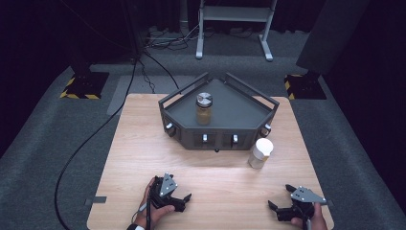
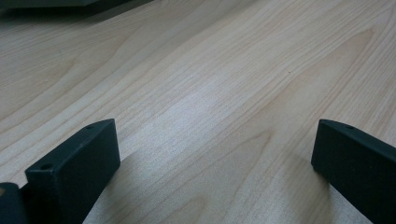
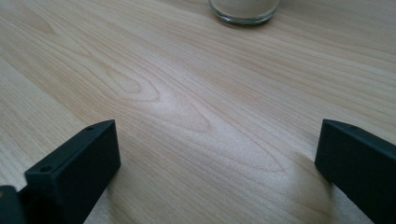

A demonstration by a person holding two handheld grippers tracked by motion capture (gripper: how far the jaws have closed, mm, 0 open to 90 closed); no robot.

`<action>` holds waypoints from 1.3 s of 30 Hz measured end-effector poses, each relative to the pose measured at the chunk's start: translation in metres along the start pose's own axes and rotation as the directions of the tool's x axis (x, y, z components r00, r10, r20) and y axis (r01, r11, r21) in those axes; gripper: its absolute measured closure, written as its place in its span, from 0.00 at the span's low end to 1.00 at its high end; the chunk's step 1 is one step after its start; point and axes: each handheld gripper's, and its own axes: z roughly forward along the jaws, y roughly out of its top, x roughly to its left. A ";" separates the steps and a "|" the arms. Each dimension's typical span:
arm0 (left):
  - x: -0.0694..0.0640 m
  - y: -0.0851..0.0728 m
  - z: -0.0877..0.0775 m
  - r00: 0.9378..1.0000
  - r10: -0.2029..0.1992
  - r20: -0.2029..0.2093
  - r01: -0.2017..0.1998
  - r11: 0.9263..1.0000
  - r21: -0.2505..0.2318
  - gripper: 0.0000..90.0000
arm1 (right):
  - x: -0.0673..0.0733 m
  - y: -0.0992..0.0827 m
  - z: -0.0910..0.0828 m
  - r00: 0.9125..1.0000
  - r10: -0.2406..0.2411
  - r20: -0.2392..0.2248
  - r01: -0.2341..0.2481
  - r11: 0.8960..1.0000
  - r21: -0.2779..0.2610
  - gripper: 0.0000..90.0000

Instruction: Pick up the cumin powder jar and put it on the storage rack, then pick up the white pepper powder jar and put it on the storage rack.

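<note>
Left gripper (image 1: 181, 201): lower centre-left of the high view, held in the person's left hand (image 1: 149, 207) low over the worktop (image 1: 143, 143); jaws wide apart with bare wood between them in the left gripper view (image 2: 212, 154).
Right gripper (image 1: 280, 203): lower right of the high view, low over the worktop; jaws wide apart, nothing between them in the right gripper view (image 3: 217, 154).
White-lidded jar (image 1: 261, 153): upright on the worktop, centre-right of the high view, just in front of the tray's right front corner, well apart from both grippers; its glass base shows at the top edge of the right gripper view (image 3: 243, 10).
Silver-lidded jar (image 1: 204, 108): upright inside the tray, upper centre of the high view, amber contents.
Tray (image 1: 239, 108): dark grey, angular, with raised rails, at the far middle of the worktop.
Cable (image 1: 86, 143): runs over the grey floor at the left of the high view.
</note>
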 end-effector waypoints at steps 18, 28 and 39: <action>-0.002 -0.001 -0.001 1.000 0.000 -0.008 0.000 1.000 -0.004 0.02 | 0.000 0.000 0.000 1.000 0.002 0.003 -0.002 1.000 0.000 0.00; -0.003 -0.002 -0.001 1.000 -0.002 -0.010 0.002 1.000 -0.005 0.02 | 0.001 0.000 0.000 1.000 0.001 0.004 -0.001 1.000 -0.001 0.00; -0.003 -0.002 -0.001 1.000 -0.001 -0.009 0.001 1.000 -0.005 0.02 | 0.000 0.000 0.000 1.000 0.001 0.001 -0.001 1.000 0.000 0.00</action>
